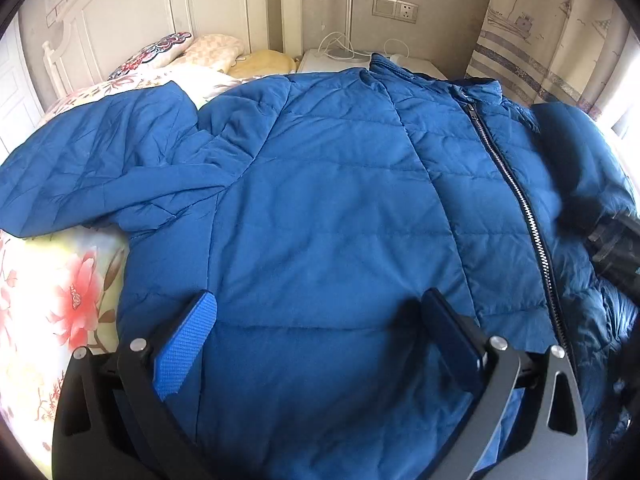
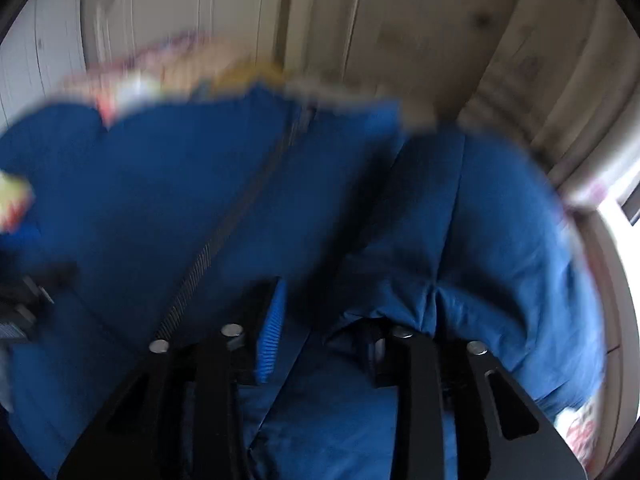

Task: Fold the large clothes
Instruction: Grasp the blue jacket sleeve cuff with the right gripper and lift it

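A large blue quilted jacket (image 1: 340, 200) lies front up on the bed, its zipper (image 1: 516, 188) closed. One sleeve (image 1: 100, 160) is spread out to the left. My left gripper (image 1: 320, 300) hovers open over the jacket's lower front, with nothing between its blue pads (image 1: 184, 348). The right wrist view is blurred by motion. In it my right gripper (image 2: 328, 304) is over the jacket (image 2: 160, 180), jaws partly apart. The other sleeve (image 2: 500, 240) is bunched over its right finger, and its left pad (image 2: 272, 328) is bare. This gripper shows as a dark blur (image 1: 616, 240) at the left wrist view's right edge.
The bed has a floral sheet (image 1: 60, 280), and pillows (image 1: 208, 52) lie against a white headboard (image 1: 132, 12). A white nightstand (image 1: 332, 65) with cables stands behind the collar. A curtain (image 1: 540, 40) and a bright window are at the right.
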Motion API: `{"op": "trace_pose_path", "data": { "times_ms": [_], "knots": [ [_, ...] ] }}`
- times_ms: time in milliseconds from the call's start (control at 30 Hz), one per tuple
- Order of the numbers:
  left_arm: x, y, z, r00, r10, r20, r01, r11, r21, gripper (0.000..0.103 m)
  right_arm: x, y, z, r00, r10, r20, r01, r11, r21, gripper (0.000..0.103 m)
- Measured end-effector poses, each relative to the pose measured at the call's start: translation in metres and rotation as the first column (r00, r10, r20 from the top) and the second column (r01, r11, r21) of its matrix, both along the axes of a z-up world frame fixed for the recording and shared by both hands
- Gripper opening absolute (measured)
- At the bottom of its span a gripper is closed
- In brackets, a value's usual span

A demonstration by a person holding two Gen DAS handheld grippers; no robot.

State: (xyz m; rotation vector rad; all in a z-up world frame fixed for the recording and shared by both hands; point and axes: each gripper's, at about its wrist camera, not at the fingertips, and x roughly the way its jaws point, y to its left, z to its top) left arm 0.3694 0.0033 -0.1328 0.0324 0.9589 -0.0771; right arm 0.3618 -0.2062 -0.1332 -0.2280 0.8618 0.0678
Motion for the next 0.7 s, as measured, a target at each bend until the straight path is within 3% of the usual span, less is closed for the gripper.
{"op": "trace_pose_path", "data": {
  "times_ms": [67, 100, 200, 267, 367, 433, 500, 533, 600, 700],
  "knots": [
    [0.000, 0.001, 0.001, 1.000, -0.001, 0.001, 0.001, 1.000, -0.005, 0.101, -0.009, -0.008, 0.009, 0.999, 0.012, -0.051, -0.008, 0.997, 0.081, 0.057],
    [0.000, 0.002, 0.001, 1.000, -0.001, 0.002, 0.001, 1.000, -0.008, 0.101, -0.018, -0.017, 0.017, 0.997, 0.019, -0.070, -0.007, 0.986, 0.169, 0.072],
    [-0.001, 0.003, 0.001, 1.000, -0.001, 0.003, 0.001, 1.000, -0.012, 0.101, -0.050, -0.053, 0.040, 0.999, -0.025, -0.031, 0.033, 0.952, 0.305, 0.075],
    [-0.001, 0.003, 0.002, 1.000, -0.002, 0.006, 0.002, 1.000, -0.019, 0.101, -0.085, -0.094, 0.053, 0.991, -0.128, 0.040, 0.102, 0.909, 0.404, 0.075],
    [-0.002, 0.004, 0.002, 1.000, -0.002, 0.006, 0.002, 1.000, -0.020, 0.101, -0.102, -0.172, 0.054, 0.935, -0.353, 0.019, 0.273, 0.756, 0.595, 0.072],
    [-0.002, 0.003, 0.002, 1.000, -0.002, 0.006, 0.002, 1.000, -0.015, 0.101, -0.107, -0.226, 0.040, 0.863, -0.499, -0.080, 0.402, 0.583, 0.706, 0.072],
    [-0.003, 0.003, 0.003, 1.000, -0.002, 0.006, 0.003, 1.000, -0.017, 0.101, -0.102, -0.258, 0.023, 0.838, -0.521, -0.160, 0.432, 0.458, 0.777, 0.072],
    [-0.003, 0.003, 0.003, 1.000, -0.002, 0.006, 0.002, 1.000, -0.017, 0.101, -0.095, -0.265, 0.015, 0.834, -0.520, -0.186, 0.441, 0.424, 0.791, 0.072],
    [-0.003, 0.003, 0.003, 1.000, -0.002, 0.008, 0.002, 1.000, -0.024, 0.101, -0.080, -0.273, 0.006, 0.820, -0.530, -0.218, 0.478, 0.424, 0.769, 0.071],
    [-0.005, 0.009, 0.006, 1.000, -0.006, 0.025, 0.007, 0.998, -0.058, 0.101, -0.064, -0.257, 0.013, 0.815, -0.553, -0.176, 0.473, 0.456, 0.754, 0.033]
  ]
}}
